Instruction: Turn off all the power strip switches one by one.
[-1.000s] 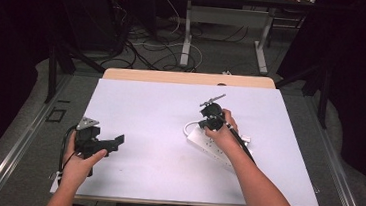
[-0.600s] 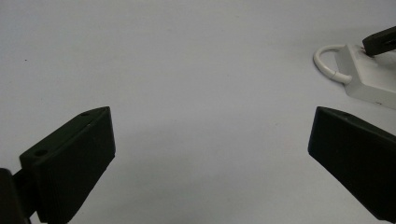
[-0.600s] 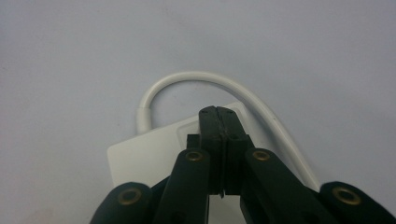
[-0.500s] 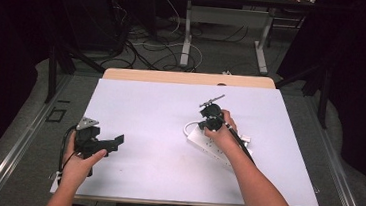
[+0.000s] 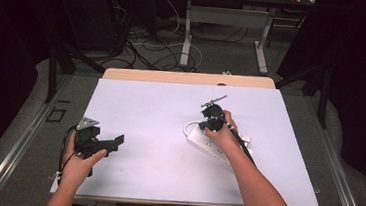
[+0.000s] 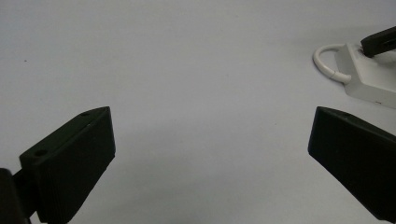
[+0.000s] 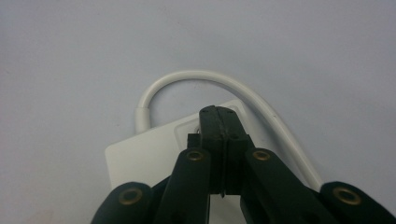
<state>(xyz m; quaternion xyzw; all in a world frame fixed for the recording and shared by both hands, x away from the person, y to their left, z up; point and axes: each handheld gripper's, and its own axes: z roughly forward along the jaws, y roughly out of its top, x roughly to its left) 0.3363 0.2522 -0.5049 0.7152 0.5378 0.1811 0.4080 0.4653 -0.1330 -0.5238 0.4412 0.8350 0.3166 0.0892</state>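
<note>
At the left edge of the counter (image 5: 165,171) we hold the left gripper (image 5: 109,143) low, its jaws wide apart and empty. Toward the right lies the white power strip (image 5: 212,145). There the right gripper (image 7: 219,122) presses down with jaws closed flat together; whether they pinch something we cannot tell. We should push straight, not sideways.

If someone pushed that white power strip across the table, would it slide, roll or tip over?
The power strip looks flat and boxy, lying low on the table, so it would probably slide, not roll or tip. Its body seems rigid plastic. The looped white cord looks bendy and would likely trail or flex.
</note>
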